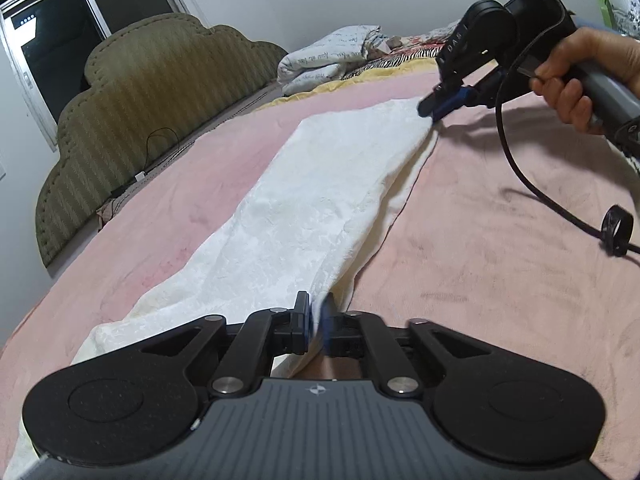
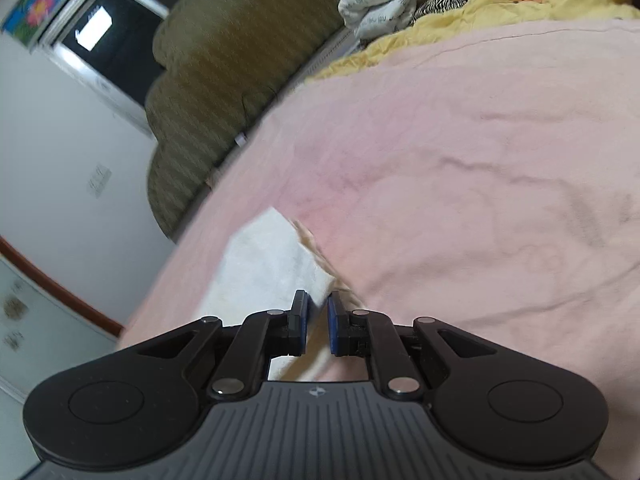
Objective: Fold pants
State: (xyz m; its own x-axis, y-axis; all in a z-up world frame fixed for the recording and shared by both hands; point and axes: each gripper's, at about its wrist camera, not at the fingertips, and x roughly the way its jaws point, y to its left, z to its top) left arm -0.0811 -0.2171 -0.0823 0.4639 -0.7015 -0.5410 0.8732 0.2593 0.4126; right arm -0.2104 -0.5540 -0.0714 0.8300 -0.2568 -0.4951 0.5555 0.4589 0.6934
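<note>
White textured pants (image 1: pixel 304 200) lie stretched out lengthwise on a pink bedspread (image 1: pixel 500 260). My left gripper (image 1: pixel 319 308) is shut on the near end of the pants, on their right edge. My right gripper (image 1: pixel 434 110), held by a hand, is shut on the far right corner of the pants. In the right wrist view the right gripper (image 2: pixel 318 308) pinches the white cloth (image 2: pixel 272 264) between its blue pads, with the fabric edge running between the jaws.
An olive padded headboard (image 1: pixel 152 92) stands along the left. Folded bedding and a zebra-print cloth (image 1: pixel 344 56) lie at the far end. A black cable (image 1: pixel 532 184) trails from the right gripper across the bedspread. A window (image 1: pixel 52 40) is behind.
</note>
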